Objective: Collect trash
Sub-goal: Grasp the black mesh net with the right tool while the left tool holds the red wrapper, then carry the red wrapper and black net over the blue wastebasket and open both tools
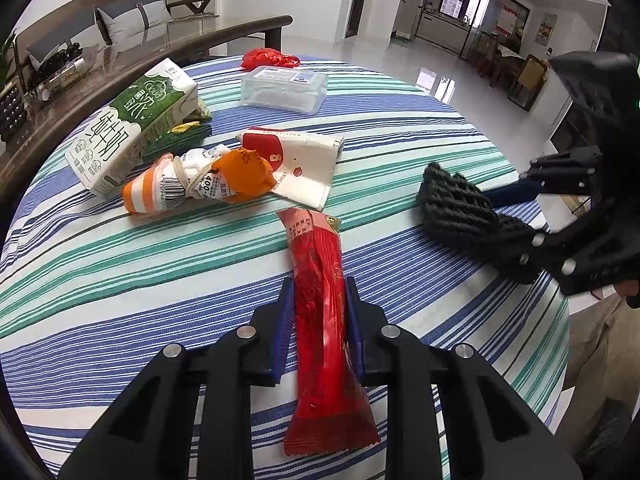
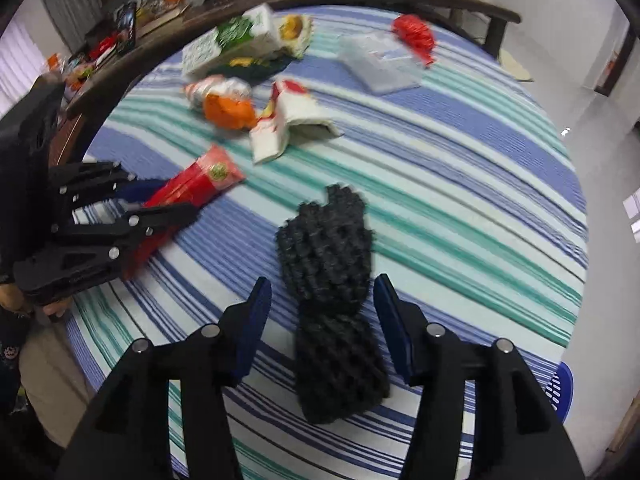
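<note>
My left gripper (image 1: 318, 284) is shut on a long red snack wrapper (image 1: 320, 332) lying on the striped tablecloth (image 1: 120, 280). In the right wrist view the same left gripper (image 2: 168, 200) shows at the left edge, clamped on that red wrapper (image 2: 204, 178). My right gripper (image 2: 322, 280) is open and straddles a black mesh sleeve (image 2: 328, 248); its blue pads stand clear of it on both sides. The black mesh sleeve (image 1: 460, 208) also shows in the left wrist view, at the table's right edge.
Farther back lie a green milk carton (image 1: 132, 136), an orange-and-white tied packet (image 1: 200, 184), a flattened red-and-white carton (image 1: 304, 164), a clear plastic box (image 1: 284, 88) and a red bag (image 1: 268, 58). A cluttered glass-topped wooden table (image 1: 120, 52) stands behind. A blue stool (image 2: 562, 392) is beside the table.
</note>
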### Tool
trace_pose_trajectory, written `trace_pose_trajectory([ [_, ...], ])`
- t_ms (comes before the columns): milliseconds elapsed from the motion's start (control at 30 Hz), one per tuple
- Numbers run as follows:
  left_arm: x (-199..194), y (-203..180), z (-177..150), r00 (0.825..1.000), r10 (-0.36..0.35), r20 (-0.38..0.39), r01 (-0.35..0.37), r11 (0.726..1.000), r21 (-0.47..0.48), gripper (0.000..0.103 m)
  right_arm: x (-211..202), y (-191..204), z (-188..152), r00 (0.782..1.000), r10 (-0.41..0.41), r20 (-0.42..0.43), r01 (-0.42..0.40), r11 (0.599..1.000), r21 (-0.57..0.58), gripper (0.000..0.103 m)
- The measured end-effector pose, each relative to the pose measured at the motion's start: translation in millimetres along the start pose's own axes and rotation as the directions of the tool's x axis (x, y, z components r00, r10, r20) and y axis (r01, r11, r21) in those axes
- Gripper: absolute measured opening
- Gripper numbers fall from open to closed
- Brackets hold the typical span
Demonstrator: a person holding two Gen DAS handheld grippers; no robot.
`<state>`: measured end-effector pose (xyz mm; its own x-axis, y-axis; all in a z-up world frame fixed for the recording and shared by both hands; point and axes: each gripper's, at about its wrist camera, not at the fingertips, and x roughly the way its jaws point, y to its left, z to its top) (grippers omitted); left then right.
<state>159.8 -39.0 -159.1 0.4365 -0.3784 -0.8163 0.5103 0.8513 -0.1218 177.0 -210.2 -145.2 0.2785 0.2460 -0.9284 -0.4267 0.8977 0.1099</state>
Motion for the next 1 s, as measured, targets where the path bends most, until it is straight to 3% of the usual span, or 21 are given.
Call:
trace_pose_trajectory([
  [67,-1,1,0,1.000,-0.005,0.000,0.005,1.000,-0.006,0.024,5,4,0,1.000,-0.011,-0.011,0.010,1.000,-0.017,0.037],
  [133,0,2,0,1.000,-0.010,0.002,0.010,1.000,-0.012,0.024,2,0,1,1.000,-0.007,0.014,0.007,1.000,0.010,0.034],
  [367,-9,-2,2,0.996,-0.076,0.038,0.078,0.996,-0.042,0.023,-40,-29,-8,0.982,0.038,0.184,-0.062,0.990,0.126,0.034],
  [500,-15,-22,10,0.994,-0.100,0.051,0.101,0.995,-0.024,0.023,-65,-67,-37,0.968,0.036,0.247,-0.091,0.972,0.215,0.034],
  [700,-11,-93,38,0.975,-0.213,0.061,0.213,0.977,0.011,0.023,-100,-150,-101,0.954,-0.071,0.290,-0.048,0.922,0.385,0.034],
  [867,5,-190,74,0.945,-0.323,0.049,0.317,0.943,0.098,0.023,-116,-223,-149,0.943,-0.200,0.268,0.031,0.851,0.524,0.034],
  [1000,39,-262,92,0.930,-0.369,0.005,0.365,0.922,0.125,0.024,-119,-273,-188,0.930,-0.288,0.227,0.101,0.797,0.596,0.034],
])
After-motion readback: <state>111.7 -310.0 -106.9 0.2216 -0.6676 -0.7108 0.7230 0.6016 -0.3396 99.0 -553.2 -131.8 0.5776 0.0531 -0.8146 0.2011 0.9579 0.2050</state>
